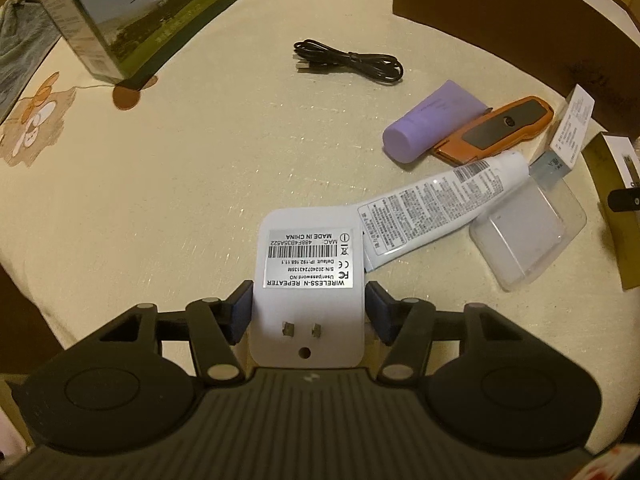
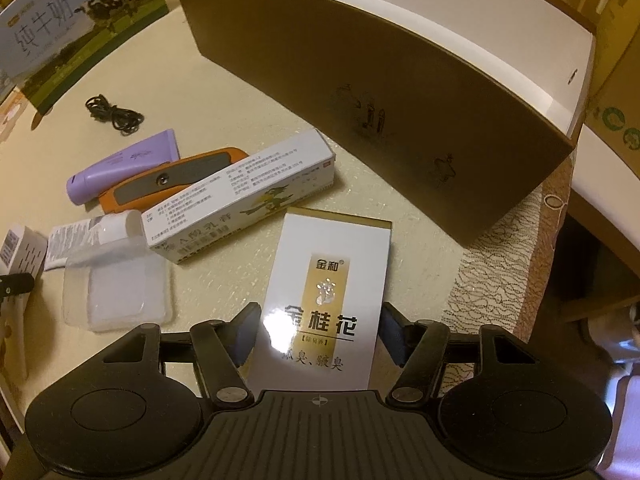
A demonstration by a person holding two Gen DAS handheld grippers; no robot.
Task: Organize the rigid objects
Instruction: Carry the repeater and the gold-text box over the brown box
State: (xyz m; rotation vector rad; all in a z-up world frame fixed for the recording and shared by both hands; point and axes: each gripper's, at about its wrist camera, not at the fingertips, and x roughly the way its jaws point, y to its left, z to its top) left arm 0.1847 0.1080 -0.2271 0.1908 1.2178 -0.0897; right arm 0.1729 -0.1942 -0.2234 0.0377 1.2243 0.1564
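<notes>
repeater white, clamped by left hand-held gripper | right hand-held gripper clamps white-gold box

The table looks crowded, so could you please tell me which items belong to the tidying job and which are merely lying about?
Job:
wireless repeater in the left gripper
white-and-gold box in the right gripper
purple tube
orange tool
white tube
ointment carton
clear case
brown storage box

Lying about:
milk carton
black cable

I can't read the ointment box's small print; the brown box runs past the frame's top.
</notes>
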